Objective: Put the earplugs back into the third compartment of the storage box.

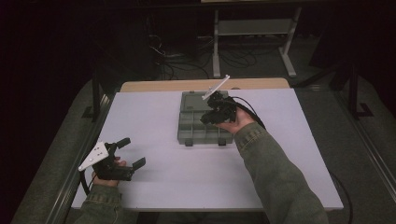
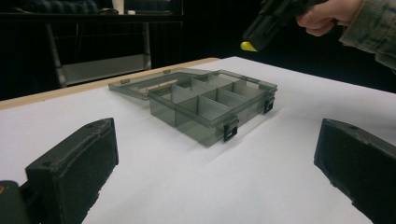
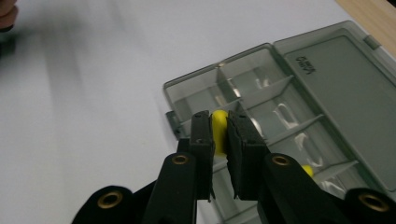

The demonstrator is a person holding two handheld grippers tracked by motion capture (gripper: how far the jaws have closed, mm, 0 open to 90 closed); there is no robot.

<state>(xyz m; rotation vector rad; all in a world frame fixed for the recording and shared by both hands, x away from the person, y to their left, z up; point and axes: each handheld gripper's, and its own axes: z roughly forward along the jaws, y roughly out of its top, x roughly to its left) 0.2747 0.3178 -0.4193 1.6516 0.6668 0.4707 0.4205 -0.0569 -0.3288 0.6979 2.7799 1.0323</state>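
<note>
- Item, landmark: one smoky grey compartment box (image 1: 201, 122), lying on the white table (image 1: 154, 186) with its lid (image 3: 345, 93) swung fully open and flat on the far side. All places below are given from this box.
- Item, piece in hand: one small yellow piece (image 3: 218, 130), pinched between the jaws of our right gripper (image 1: 215, 111). It is held in the air above the box, over the front compartments near the corner with the black latch (image 2: 230, 129). In the left gripper view the same yellow tip (image 2: 249, 46) shows well above the box.
- Item, piece already stowed: a second yellow piece (image 3: 307, 170) lies inside one compartment of the box, partly hidden behind our right jaw. We cannot tell from here how many more lie in the box.
- Progress, as we judge it: the lid is open and at least one yellow piece is in place; the piece in hand is carried over the box but not yet set down. Lowering, releasing and, presumably, closing the lid are left.
- Right gripper, jaws: drawn nearly together, the gap no wider than the yellow piece, both pads pressing on it.
- Left gripper (image 1: 127, 153), jaws: spread wide, holding and touching nothing; it sits well apart from the box, off its near left, near the table's edge, pointed toward the box.
- Next move, our estimate: a short descent into an empty compartment before the jaws part.
</note>
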